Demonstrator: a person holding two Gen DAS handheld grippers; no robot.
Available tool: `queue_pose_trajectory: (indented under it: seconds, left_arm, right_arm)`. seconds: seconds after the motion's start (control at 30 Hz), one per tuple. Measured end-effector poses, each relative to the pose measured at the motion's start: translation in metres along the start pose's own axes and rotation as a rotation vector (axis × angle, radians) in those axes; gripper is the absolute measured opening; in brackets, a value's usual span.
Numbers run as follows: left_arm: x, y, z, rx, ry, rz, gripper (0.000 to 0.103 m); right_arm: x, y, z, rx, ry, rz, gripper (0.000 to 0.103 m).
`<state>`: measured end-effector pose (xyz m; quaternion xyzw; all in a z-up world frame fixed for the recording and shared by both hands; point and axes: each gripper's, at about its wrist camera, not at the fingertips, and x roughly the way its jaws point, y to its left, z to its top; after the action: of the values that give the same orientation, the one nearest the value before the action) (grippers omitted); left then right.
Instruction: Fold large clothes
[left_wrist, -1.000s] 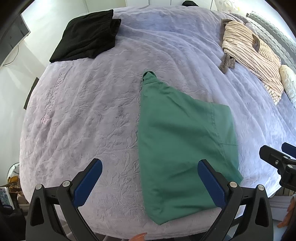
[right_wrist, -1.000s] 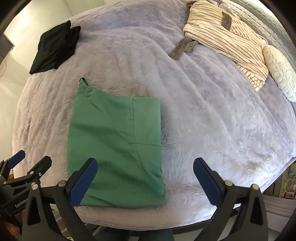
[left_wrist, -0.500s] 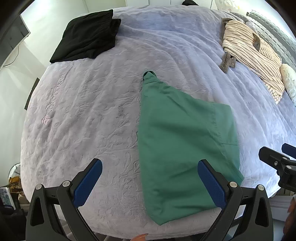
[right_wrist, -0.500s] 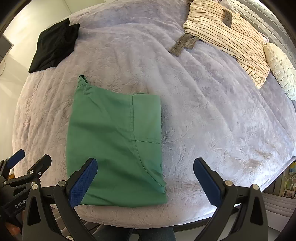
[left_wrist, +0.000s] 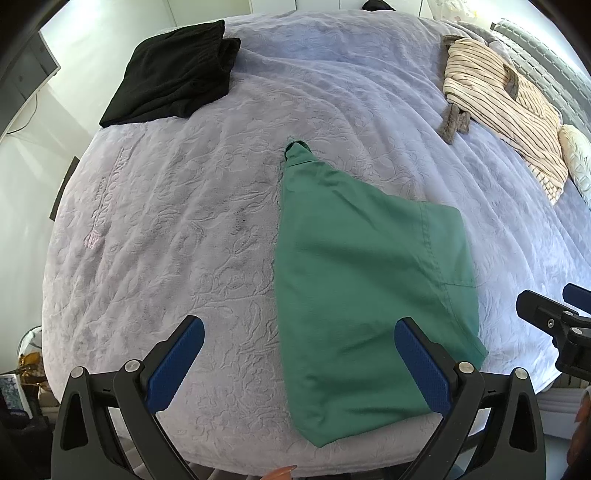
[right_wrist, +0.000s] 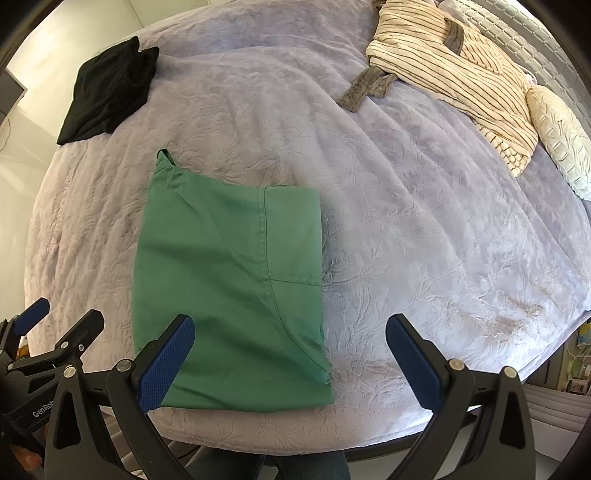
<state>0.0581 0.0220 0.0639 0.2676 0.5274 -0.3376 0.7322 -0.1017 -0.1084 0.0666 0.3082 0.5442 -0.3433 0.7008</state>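
Three garments on one bed (left_wrist: 184, 221) — green (left_wrist: 362, 288), black (left_wrist: 173, 74), striped (left_wrist: 506, 110) — both tongs (left_wrist: 299, 363) (right_wrist: 290, 354) apart, empty.

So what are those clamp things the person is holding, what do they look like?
Two matching handheld grippers. The left gripper and right gripper each have black, angular frames with silver bolts and two fingers faced with textured blue pads. White lettering beginning "GenRob" marks the left one's side in the right wrist view.
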Motion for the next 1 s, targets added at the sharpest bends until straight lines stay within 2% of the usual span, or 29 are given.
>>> queue_pose_trajectory:
  seconds: [1.0]
  left_arm:
    - [-0.0058, 0.0014, -0.0021, 0.016, -0.011, 0.018, 0.103]
  right_arm:
    - [-0.0029, 0.0013, -0.0011, 0.000, -0.001, 0.002, 0.103]
